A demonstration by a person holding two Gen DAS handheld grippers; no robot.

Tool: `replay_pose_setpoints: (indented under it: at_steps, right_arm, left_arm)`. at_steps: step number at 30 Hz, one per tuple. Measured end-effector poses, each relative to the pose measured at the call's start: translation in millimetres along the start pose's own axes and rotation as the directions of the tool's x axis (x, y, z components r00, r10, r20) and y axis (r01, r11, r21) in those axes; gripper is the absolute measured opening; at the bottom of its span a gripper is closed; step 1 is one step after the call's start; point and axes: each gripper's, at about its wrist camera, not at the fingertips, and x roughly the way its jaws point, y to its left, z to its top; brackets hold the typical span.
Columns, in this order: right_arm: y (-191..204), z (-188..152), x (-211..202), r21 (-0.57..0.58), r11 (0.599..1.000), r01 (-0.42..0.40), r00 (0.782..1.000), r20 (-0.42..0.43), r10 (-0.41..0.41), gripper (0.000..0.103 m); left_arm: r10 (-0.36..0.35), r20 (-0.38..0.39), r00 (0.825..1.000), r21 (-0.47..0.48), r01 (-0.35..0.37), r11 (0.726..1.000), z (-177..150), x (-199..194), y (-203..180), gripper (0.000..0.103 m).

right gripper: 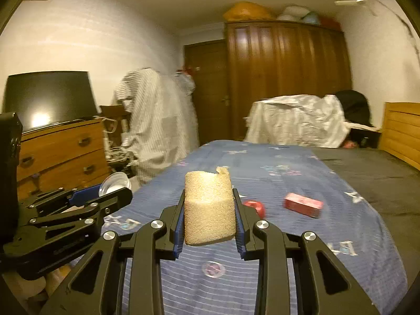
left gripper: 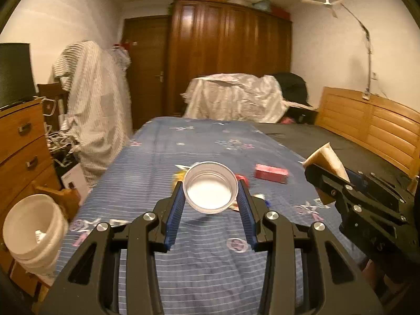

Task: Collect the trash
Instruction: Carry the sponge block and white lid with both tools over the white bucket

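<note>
Translucent plastic lid [left gripper: 210, 187], held above the blue striped bedspread [left gripper: 210, 270] with its hollow side toward the left wrist camera, pinched at both edges between the blue pads [left gripper: 175, 211] of the left claw [left gripper: 211, 191]. Rough beige foam piece [right gripper: 208, 207], shaped like a short cylinder with a torn upper corner, clamped upright in the right claw [right gripper: 208, 210], pads pressed against both of its sides. Same foam piece visible from the left wrist view at the right edge, poking out beyond the black frame of the right claw. Left claw visible in turn at the left of the right wrist view, lid seen edge-on at its tip. Still lying on the bedspread ahead of both claws: a pink rectangular box [right gripper: 303, 204] and, just left of it, a small red item [right gripper: 256, 206], blurred, possibly a cap or wrapper. Further scraps near the lid in the left view, yellow and red, mostly hidden behind it and the pads. White bucket [left gripper: 31, 232] beside the bed at lower left, near a wooden chest of drawers [left gripper: 21, 141], something small and pale inside it. Dark wardrobe [left gripper: 228, 52] at the back of the room, a sheet-draped shape [left gripper: 233, 99] at the far end of the bed, and a wooden headboard [left gripper: 372, 123] along the right.
</note>
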Motion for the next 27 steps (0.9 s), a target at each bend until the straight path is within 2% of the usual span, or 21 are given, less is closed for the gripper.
replay_pose_setpoints:
  at_steps: [6, 13, 19, 27]
  right_arm:
    - [58, 16, 33, -0.03, 0.992, -0.12, 0.993, -0.017, 0.119, 0.032]
    - [140, 41, 77, -0.071, 0.963, -0.259, 0.965, -0.043, 0.257, 0.032]
    - [218, 69, 116, -0.111, 0.917, -0.384, 0.922, -0.09, 0.376, 0.032]
    - [328, 93, 185, -0.131, 0.838, -0.53, 0.84, -0.215, 0.498, 0.032]
  left_arm:
    - [0.11, 0.019, 0.994, -0.053, -0.108, 0.993, 10, -14, 58, 0.039]
    - [0.243, 0.026, 0.97, -0.113, -0.239, 0.965, 18, -33, 130, 0.039]
    - [0.338, -0.001, 0.941, -0.148, -0.334, 0.931, 19, -48, 187, 0.039]
    - [0.445, -0.081, 0.892, -0.208, -0.452, 0.867, 14, -62, 276, 0.039]
